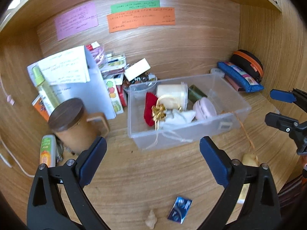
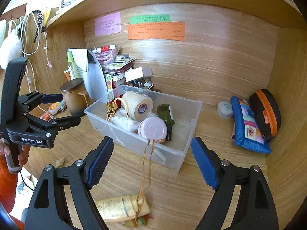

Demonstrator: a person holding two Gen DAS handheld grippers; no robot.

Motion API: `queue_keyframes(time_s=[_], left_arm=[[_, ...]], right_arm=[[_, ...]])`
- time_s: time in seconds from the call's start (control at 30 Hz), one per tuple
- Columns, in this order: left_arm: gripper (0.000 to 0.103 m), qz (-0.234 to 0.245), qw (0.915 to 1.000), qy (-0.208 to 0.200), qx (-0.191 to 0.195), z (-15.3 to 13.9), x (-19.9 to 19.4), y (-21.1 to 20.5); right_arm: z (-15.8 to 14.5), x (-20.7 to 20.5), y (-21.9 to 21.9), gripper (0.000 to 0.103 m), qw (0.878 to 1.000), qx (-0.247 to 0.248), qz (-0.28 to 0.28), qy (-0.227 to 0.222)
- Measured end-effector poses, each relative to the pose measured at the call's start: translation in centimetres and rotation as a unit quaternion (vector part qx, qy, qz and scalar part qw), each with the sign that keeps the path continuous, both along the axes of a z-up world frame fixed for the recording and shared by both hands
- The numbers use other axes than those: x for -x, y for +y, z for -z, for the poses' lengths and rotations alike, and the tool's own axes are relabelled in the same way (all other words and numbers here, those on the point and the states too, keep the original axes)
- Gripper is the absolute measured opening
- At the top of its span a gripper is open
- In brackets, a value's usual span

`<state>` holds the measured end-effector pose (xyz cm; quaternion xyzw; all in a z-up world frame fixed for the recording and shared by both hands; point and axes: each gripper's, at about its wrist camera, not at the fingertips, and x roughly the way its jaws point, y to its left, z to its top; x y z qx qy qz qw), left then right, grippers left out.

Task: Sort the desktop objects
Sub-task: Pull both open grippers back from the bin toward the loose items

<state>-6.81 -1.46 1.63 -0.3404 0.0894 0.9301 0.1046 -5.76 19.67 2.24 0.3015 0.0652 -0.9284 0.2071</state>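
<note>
A clear plastic bin stands mid-desk, also in the right wrist view. It holds a cream jar, a red pouch, a gold bow, a white cloth bag, a pink round case and a dark green bottle. My left gripper hovers open just short of the bin with nothing in it. My right gripper is open too, above an orange cord that trails from the bin's rim to a cream tube on the desk. Each gripper shows in the other's view, left and right.
A lidded brown mug, a white file box, a green spray bottle and stacked booklets crowd the back left. A blue pouch and a black-orange case lie back right. A blue packet and a shell lie near the front edge.
</note>
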Motion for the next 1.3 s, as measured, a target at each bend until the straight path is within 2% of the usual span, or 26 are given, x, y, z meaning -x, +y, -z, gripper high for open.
queue_keyframes(time_s=[0.3, 0.47, 0.6, 0.73, 0.93, 1.0, 1.1, 1.3], left_arm=[[0.099, -0.028, 0.9989, -0.036, 0.006, 3.6, -2.2, -2.4], [0.099, -0.037, 0.9968, -0.070, -0.012, 6.2, -3.0, -4.1], [0.099, -0.037, 0.9962, -0.074, -0.026, 6.9, -4.2, -5.0], [0.099, -0.039, 0.9963, -0.075, -0.018, 7.7, -5.5, -5.2], [0.099, -0.037, 0.9959, -0.082, -0.010, 9.0, -6.8, -5.9], [0.099, -0.038, 0.9956, -0.086, -0.007, 9.3, -6.8, -6.1], [0.097, -0.037, 0.9950, -0.092, -0.006, 9.8, -6.9, -6.3], [0.081, -0.036, 0.9941, -0.101, -0.016, 10.1, -6.4, -6.4]], right_arm=[[2.5, -2.1, 0.7, 0.081, 1.000, 0.010, 0.008, -0.024], [3.9, -3.2, 1.8, 0.081, 0.999, 0.018, 0.020, -0.032], [5.5, -3.8, 2.8, 0.081, 0.998, 0.017, 0.034, -0.040], [6.9, -4.8, 3.4, 0.079, 0.998, 0.021, 0.031, -0.054], [8.7, -6.2, 2.9, 0.062, 0.998, -0.005, 0.010, -0.066], [9.4, -6.4, 2.6, 0.051, 0.998, -0.018, 0.008, -0.067], [10.3, -6.4, 2.3, 0.047, 0.996, -0.027, 0.004, -0.081], [11.1, -5.8, 2.2, 0.047, 0.995, -0.018, 0.002, -0.096]])
